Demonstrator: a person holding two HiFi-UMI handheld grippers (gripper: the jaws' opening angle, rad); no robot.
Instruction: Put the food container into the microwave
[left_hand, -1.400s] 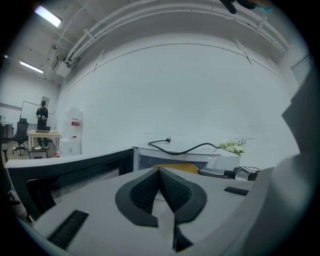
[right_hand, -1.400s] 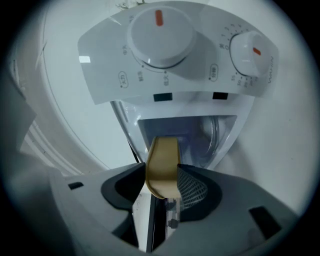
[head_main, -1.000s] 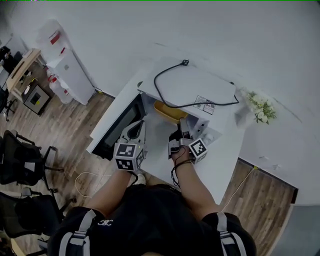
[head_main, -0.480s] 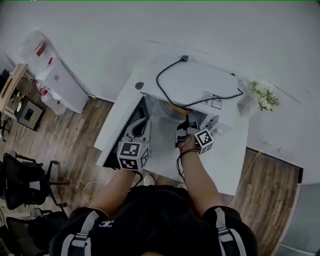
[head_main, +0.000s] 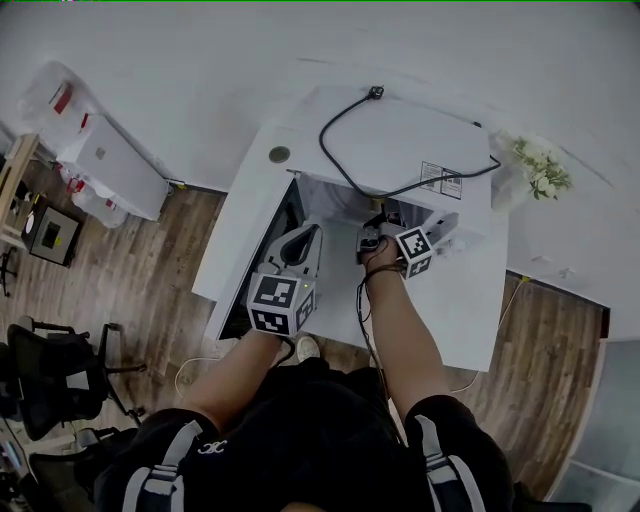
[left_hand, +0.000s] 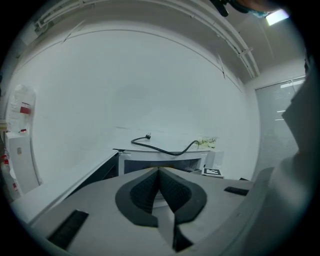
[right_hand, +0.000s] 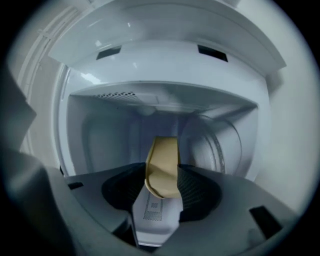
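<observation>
The tan food container (right_hand: 163, 169) shows edge-on in the right gripper view, pinched between the jaws of my right gripper (right_hand: 162, 176), which is shut on it. Container and jaws are inside the white cavity of the microwave (right_hand: 150, 107). In the head view my right gripper (head_main: 383, 222) reaches under the microwave's top (head_main: 410, 140), which hides the container. The door (head_main: 235, 250) stands open to the left. My left gripper (head_main: 297, 258) hovers in front of the opening, beside the door. In its own view the left gripper (left_hand: 159, 172) is shut with nothing in it.
A black power cable (head_main: 350, 170) lies looped on the microwave's top. The microwave sits on a white table (head_main: 470, 310); a bunch of white flowers (head_main: 540, 170) is at its far right corner. A white cabinet (head_main: 110, 165) stands on the wooden floor to the left.
My right gripper has pushed forward with the container, which showed at the microwave's mouth and is now inside, out of the head view. The left gripper moved forward a little.
</observation>
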